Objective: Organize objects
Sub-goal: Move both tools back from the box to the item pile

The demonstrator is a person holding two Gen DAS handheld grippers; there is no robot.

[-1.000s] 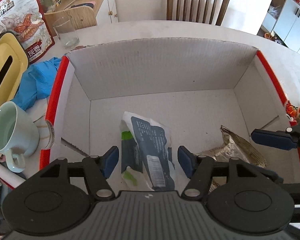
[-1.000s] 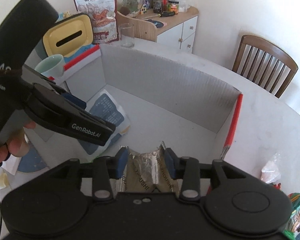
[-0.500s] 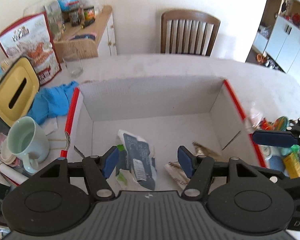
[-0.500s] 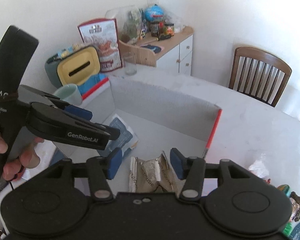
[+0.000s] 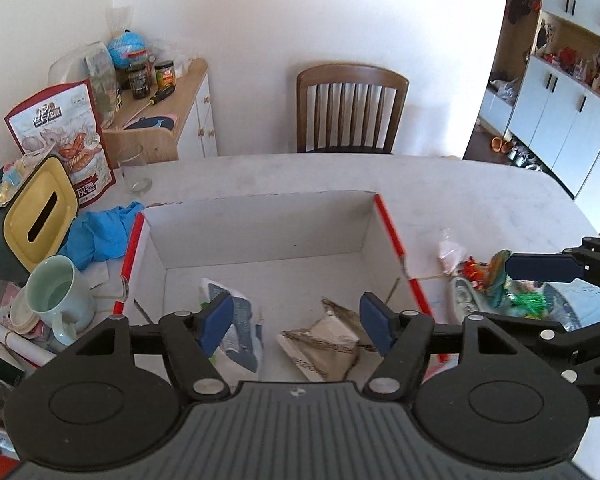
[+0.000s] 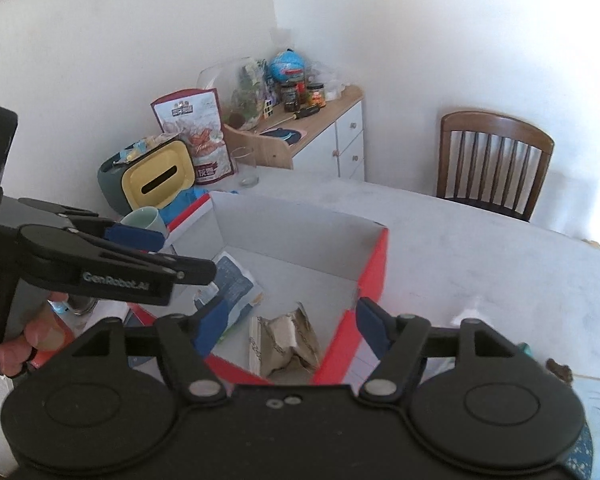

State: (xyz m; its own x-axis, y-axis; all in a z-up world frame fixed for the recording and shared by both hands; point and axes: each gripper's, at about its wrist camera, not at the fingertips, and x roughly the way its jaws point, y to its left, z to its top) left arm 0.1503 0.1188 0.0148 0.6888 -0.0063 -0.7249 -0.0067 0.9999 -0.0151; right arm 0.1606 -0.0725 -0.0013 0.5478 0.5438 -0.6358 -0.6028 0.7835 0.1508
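Observation:
An open white cardboard box with red edges sits on the pale table. On its floor lie a blue-and-white wipes packet at the left and a crumpled silver foil wrapper at the right. My left gripper hangs well above the box; its jaws are opening with nothing between them. My right gripper also hovers above the box's near right corner, jaws opening and empty. The left gripper shows in the right wrist view, held by a hand.
Left of the box stand a pale green mug, a blue cloth, a yellow-lidded tissue box, a snack bag and a glass. Loose wrappers and small items lie right of the box. A wooden chair stands beyond the table.
Both grippers have risen and pulled back from the box, which now looks smaller. Their jaws have widened. The packet and the foil wrapper stay on the box floor.

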